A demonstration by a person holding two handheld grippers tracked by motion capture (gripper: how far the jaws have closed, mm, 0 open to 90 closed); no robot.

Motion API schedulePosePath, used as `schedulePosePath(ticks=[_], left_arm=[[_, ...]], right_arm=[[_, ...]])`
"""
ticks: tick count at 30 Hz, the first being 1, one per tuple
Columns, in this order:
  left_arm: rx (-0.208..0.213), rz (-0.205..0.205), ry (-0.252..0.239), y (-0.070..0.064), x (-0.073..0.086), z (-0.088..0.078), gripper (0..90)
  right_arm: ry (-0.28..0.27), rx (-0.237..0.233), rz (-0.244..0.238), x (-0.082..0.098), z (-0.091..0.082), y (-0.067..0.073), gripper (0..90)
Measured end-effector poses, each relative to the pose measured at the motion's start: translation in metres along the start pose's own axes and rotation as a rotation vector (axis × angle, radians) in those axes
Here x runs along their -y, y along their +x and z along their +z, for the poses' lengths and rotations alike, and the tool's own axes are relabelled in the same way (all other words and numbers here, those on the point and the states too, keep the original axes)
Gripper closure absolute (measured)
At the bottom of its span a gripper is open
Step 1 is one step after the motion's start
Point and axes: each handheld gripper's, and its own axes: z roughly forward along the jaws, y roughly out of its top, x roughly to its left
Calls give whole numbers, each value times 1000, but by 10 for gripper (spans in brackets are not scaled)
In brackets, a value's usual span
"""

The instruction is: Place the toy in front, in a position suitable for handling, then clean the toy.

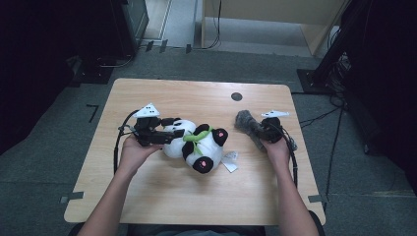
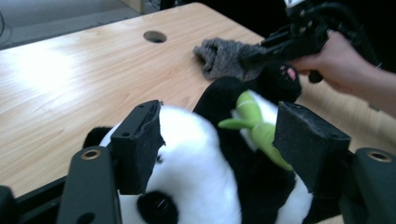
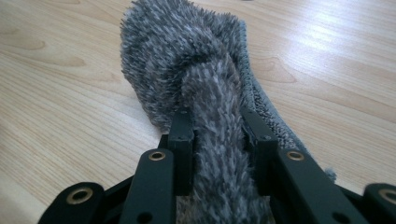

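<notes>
A black-and-white plush panda [image 1: 199, 145] with a green scarf lies in the middle of the wooden table [image 1: 196, 93]. My left gripper [image 1: 174, 127] reaches in from the left. In the left gripper view its jaws [image 2: 224, 140] stand apart on either side of the panda's [image 2: 201, 172] white head without squeezing it. To the right lies a grey fuzzy cloth [image 1: 245, 122]. My right gripper [image 1: 259, 130] is shut on a bunched fold of this cloth [image 3: 187, 51], pinched between the pads [image 3: 217, 126]. The left gripper view has that hand and the cloth [image 2: 219, 56] beyond the panda.
A white tag [image 1: 229, 161] sticks out beside the panda's lower paw. A round cable hole [image 1: 236, 96] sits near the table's far edge. Bare wood lies along the front and far left. Dark equipment and cables stand on the floor around the table.
</notes>
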Motion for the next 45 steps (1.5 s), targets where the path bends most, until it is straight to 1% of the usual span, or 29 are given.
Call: schedulePosePath(ticks=[2,4,8,10,13,15,19,22,24,26,29,31,33,35,36,39,42,45], left_arm=[[-7,7,-1,3,3,-3,293],[2,1,-5,6,5,-7,287],[0,-7,0,12,10,-11,274],[-4,-7,-9,15,14,-14,267],[-18,-12,0,22,21,-15,268],[-16,-18,11,26,26,-15,268],[-20,-20,25,29,34,-16,268],[-17,-18,31,32,41,-17,259],[-24,-17,36,33,45,-17,256],[-23,-21,53,35,49,-16,258],[-14,-18,58,38,56,-13,252],[-2,-16,81,40,59,-9,231],[-2,-3,97,40,60,-7,210],[-14,16,114,40,62,-5,194],[-15,19,117,40,62,-4,185],[-8,24,108,40,64,-2,177],[-17,29,99,39,67,2,159],[-7,28,84,39,69,5,148]], right_arm=[[2,-5,5,-1,-2,0,713],[-2,-19,16,-2,-5,-2,724],[-31,-52,43,-6,-14,-3,738],[-49,-61,42,-8,-20,0,738],[-70,-64,23,-11,-27,6,738],[-69,-78,37,-12,-30,8,739],[-47,-103,64,-14,-34,13,748],[-59,-118,51,-16,-41,17,745],[-56,-114,32,-17,-46,21,744],[-53,-118,25,-19,-50,24,745],[-54,-132,24,-21,-58,30,745],[-65,-142,13,-24,-63,34,744],[-74,-148,1,-26,-67,39,743],[-80,-154,-11,-29,-71,44,742],[-82,-158,-13,-30,-72,46,740],[-92,-164,-30,-33,-76,52,737],[-103,-176,-44,-38,-80,58,736],[-112,-191,-47,-41,-83,64,735]])
